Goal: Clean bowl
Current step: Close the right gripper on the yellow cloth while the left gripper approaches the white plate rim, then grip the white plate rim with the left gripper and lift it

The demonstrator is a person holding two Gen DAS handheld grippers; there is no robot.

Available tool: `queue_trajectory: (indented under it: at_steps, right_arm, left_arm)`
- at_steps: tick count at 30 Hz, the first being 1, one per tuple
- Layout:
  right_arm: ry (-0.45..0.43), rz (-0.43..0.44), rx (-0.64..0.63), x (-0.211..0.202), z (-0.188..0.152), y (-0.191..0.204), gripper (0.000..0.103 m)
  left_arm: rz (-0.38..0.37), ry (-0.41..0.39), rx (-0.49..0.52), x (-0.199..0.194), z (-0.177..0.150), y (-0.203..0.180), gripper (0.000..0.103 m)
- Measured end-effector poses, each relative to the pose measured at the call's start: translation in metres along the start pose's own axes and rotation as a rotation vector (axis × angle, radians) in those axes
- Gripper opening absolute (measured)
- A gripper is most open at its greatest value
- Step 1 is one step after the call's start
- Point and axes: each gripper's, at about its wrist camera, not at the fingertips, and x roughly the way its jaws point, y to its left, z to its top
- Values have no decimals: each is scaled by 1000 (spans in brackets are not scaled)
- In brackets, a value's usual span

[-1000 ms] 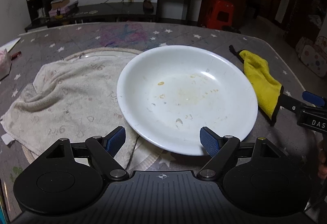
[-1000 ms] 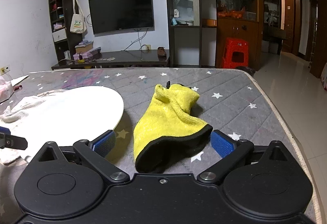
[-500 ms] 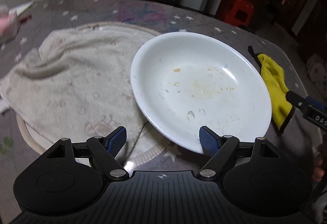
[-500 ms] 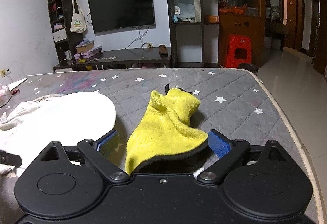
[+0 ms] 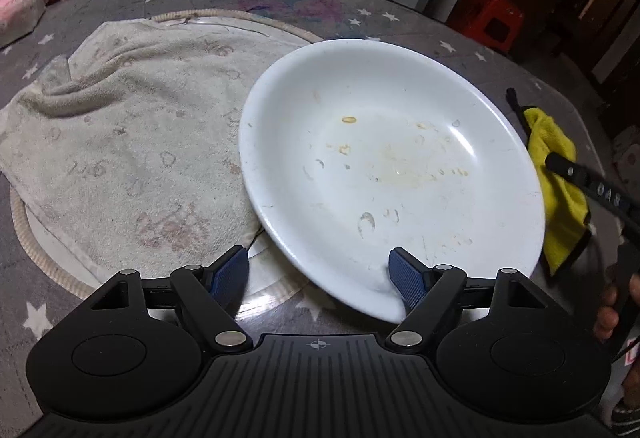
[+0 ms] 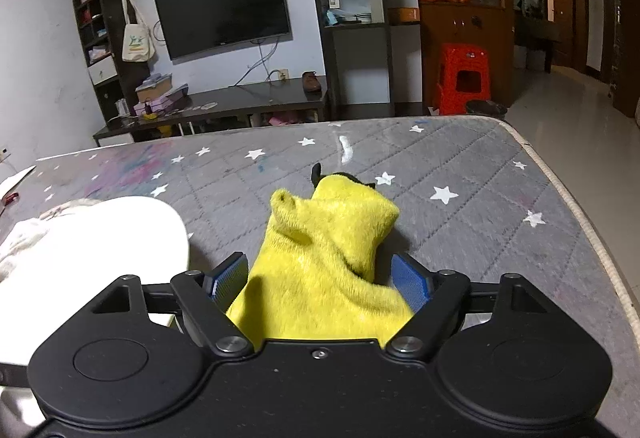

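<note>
A white bowl (image 5: 392, 158) with yellowish smears and crumbs sits on the grey star-patterned table; its rim also shows in the right wrist view (image 6: 100, 246). My left gripper (image 5: 318, 274) hangs over the bowl's near rim with its jaws closing. The rim lies between them; the right pad is over it, the left pad off to the side. A yellow cloth (image 6: 328, 238) with black trim lies right of the bowl (image 5: 560, 190). My right gripper (image 6: 320, 278) straddles its near end, jaws closing around it. One of its fingers (image 5: 576, 174) crosses the cloth.
A beige towel (image 5: 120, 142) lies on a round woven-edged mat (image 5: 36, 250) left of the bowl, partly under it. A pink packet (image 5: 16, 6) is at the far left. The table's edge (image 6: 580, 206) runs close on the right. A hand (image 5: 612, 314) holds the right gripper.
The right gripper slid forward over the yellow cloth and its jaws narrowed around it. The left gripper rolled and dipped toward the bowl's near rim, jaws slightly narrower.
</note>
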Motion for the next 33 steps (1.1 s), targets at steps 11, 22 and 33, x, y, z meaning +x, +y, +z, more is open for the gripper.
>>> queue_trajectory:
  at_steps: [11, 22, 33]
  right_arm:
    - [39, 24, 5, 20, -6, 0, 54]
    - [42, 87, 5, -20, -30, 1, 44]
    - [43, 145, -56, -69, -60, 16, 44]
  left_arm:
    - [3, -1, -30, 3, 10, 4, 41]
    - [-54, -8, 11, 1, 7, 10, 37]
    - [-188, 31, 103, -5, 4, 18, 37]
